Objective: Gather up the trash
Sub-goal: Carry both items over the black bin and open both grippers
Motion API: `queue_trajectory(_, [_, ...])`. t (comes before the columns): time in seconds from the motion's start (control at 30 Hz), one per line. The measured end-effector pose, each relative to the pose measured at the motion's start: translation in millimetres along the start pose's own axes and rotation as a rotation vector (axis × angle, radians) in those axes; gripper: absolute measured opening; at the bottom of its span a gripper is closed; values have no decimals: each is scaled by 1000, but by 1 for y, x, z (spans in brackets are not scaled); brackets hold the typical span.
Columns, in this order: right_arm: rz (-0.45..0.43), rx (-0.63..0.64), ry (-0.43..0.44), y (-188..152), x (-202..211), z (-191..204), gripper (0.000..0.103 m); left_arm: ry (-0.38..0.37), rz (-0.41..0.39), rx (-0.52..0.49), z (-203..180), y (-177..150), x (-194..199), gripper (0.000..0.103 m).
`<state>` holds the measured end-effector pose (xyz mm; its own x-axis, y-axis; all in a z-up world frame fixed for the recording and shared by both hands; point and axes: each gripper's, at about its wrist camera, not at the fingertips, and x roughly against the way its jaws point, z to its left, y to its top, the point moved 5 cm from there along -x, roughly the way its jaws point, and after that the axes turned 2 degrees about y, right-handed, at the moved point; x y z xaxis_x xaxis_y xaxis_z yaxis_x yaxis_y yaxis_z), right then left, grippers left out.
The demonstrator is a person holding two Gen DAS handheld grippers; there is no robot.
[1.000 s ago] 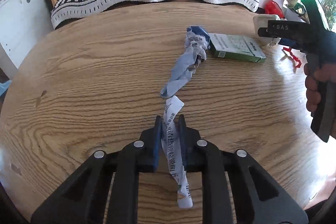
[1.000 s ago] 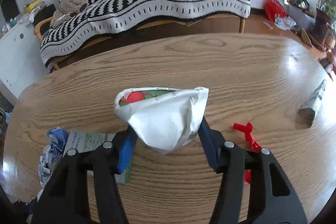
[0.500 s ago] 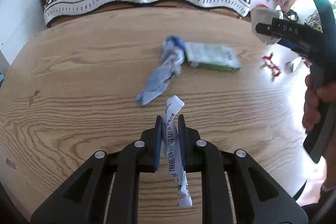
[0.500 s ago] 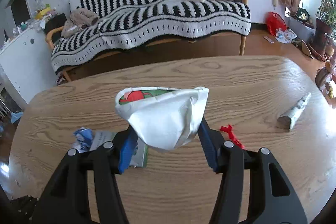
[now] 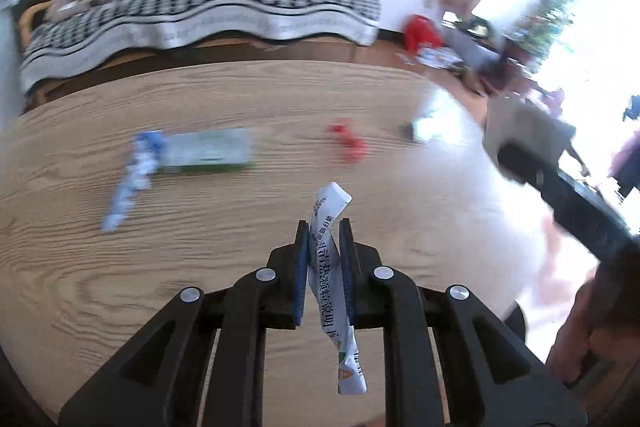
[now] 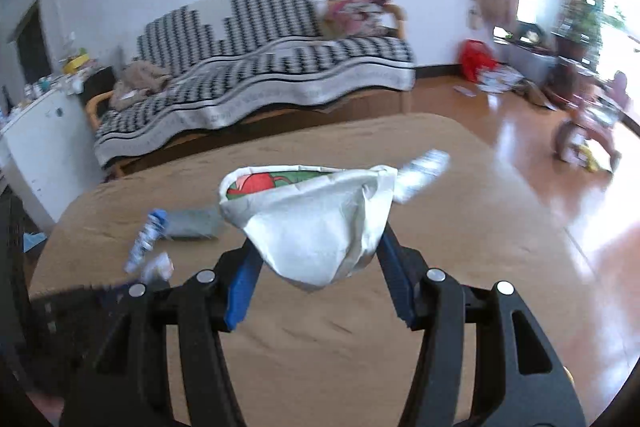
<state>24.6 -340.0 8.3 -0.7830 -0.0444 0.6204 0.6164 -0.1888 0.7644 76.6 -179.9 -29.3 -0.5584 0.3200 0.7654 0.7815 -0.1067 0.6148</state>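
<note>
My left gripper (image 5: pixel 324 239) is shut on a long white printed wrapper (image 5: pixel 334 291), held above the wooden table (image 5: pixel 80 227). My right gripper (image 6: pixel 316 251) is shut on a crumpled white bag with a red and green inside (image 6: pixel 308 219), held above the table; it also shows at the right in the left wrist view (image 5: pixel 560 179). On the table lie a twisted blue-white wrapper (image 5: pixel 132 179), a green-white box (image 5: pixel 208 151), a red plastic piece (image 5: pixel 348 143) and a small foil wrapper (image 5: pixel 428 125).
A sofa with a black-and-white striped blanket (image 5: pixel 200 7) stands behind the table. A white cabinet (image 6: pixel 36 147) is at the left. Red bags and clutter (image 6: pixel 480 63) lie on the floor at the right.
Both grippers have swung to the right and risen, each still holding its trash. The table litter now sits further left in both views, which are blurred by motion.
</note>
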Motion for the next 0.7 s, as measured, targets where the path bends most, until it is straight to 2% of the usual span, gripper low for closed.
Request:
queue_trajectory(0.17, [18, -94, -126, -39, 66, -96, 56, -144, 37, -82, -92, -19, -7, 14])
queue_trajectory(0.33, [65, -195, -240, -104, 123, -176, 56, -270, 90, -179, -175, -54, -13, 14])
queue_trajectory(0.57, [138, -335, -320, -197, 164, -246, 56, -401, 177, -348, -278, -122, -27, 14])
queue_trajectory(0.7, [177, -407, -322, -234, 171, -268, 56, -427, 224, -439, -309, -160, -42, 14])
